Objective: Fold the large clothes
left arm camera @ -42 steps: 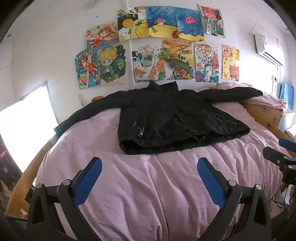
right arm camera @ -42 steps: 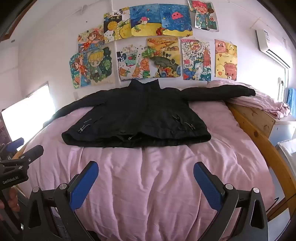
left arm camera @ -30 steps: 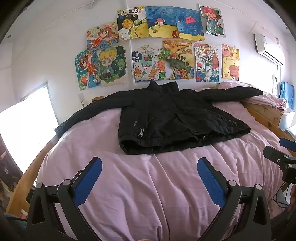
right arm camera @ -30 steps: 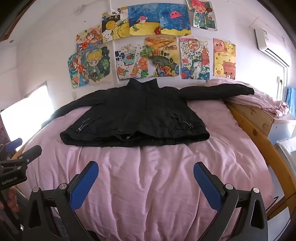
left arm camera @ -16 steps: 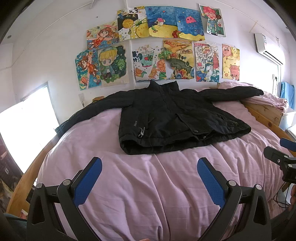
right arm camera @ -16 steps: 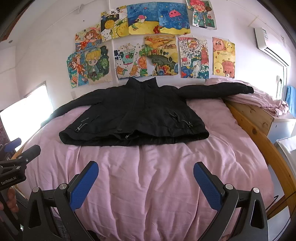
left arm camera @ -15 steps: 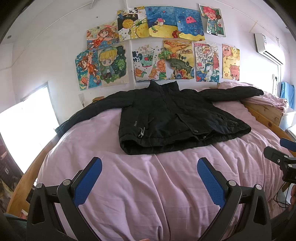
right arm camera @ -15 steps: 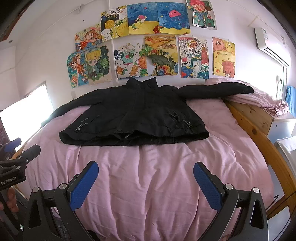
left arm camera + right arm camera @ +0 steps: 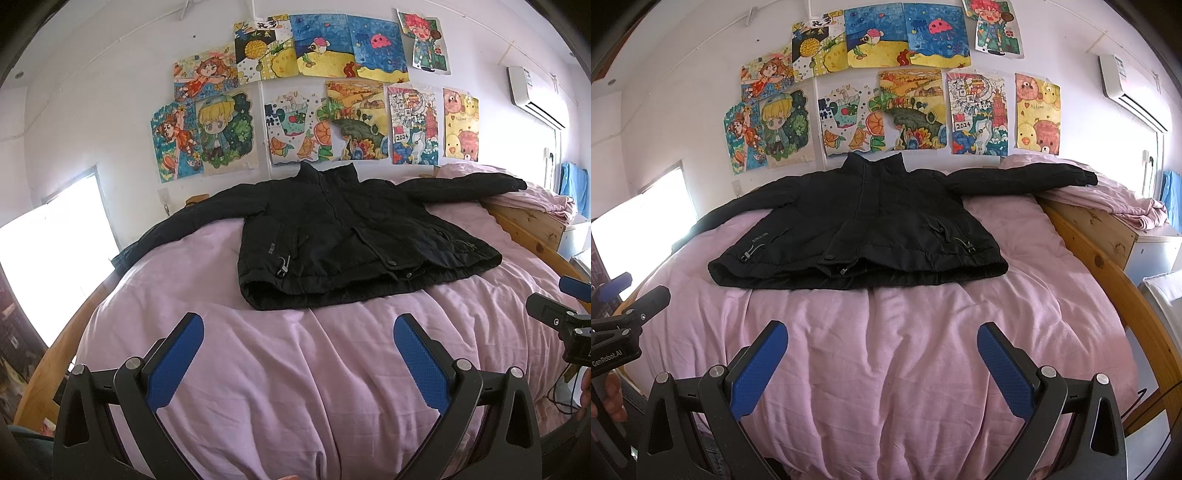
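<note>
A black padded jacket point(image 9: 343, 236) lies flat and front up on a pink bed, collar toward the wall, both sleeves spread out sideways; it also shows in the right wrist view point(image 9: 864, 229). My left gripper point(image 9: 299, 332) is open and empty, over the pink cover short of the jacket's hem. My right gripper point(image 9: 882, 338) is open and empty, likewise short of the hem. Each gripper's tip shows at the edge of the other's view.
The pink bed cover point(image 9: 295, 369) fills the near ground. A wooden bed frame point(image 9: 1115, 280) runs along the right. A crumpled pink sheet point(image 9: 1108, 199) lies under the right sleeve end. Colourful drawings point(image 9: 314, 110) cover the wall. A bright window point(image 9: 48, 236) is at the left.
The right wrist view has edged slightly forward and up toward the jacket. The left gripper has barely moved. Both grippers stay open.
</note>
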The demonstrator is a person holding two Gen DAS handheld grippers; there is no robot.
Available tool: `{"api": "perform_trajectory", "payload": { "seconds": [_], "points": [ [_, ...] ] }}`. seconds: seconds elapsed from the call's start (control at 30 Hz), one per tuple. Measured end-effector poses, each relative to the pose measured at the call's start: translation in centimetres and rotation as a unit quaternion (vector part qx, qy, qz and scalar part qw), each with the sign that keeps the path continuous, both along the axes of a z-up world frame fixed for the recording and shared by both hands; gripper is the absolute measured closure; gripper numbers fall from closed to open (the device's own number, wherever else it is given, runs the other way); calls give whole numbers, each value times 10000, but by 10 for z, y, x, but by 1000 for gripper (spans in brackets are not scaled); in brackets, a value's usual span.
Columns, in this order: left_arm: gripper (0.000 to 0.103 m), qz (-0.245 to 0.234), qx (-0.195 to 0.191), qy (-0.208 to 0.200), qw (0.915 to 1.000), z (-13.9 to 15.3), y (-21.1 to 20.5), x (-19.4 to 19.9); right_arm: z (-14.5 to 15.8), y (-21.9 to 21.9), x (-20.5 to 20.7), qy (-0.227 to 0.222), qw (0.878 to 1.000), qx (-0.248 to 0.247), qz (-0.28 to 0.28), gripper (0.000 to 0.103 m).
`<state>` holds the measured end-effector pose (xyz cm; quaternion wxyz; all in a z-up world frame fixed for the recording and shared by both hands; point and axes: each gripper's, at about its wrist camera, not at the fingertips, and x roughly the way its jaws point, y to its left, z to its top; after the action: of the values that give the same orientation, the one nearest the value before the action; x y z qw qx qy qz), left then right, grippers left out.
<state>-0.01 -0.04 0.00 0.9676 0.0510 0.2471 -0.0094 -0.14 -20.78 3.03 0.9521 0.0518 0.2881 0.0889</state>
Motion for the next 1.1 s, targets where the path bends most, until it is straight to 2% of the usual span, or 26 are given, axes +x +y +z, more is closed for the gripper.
{"api": "perform_trajectory", "payload": {
  "seconds": [1.1],
  "points": [
    [2,-2,20,-26,10000,0,0,0,-3,-1,1,30,10000,-4,-1,0]
  ]
}}
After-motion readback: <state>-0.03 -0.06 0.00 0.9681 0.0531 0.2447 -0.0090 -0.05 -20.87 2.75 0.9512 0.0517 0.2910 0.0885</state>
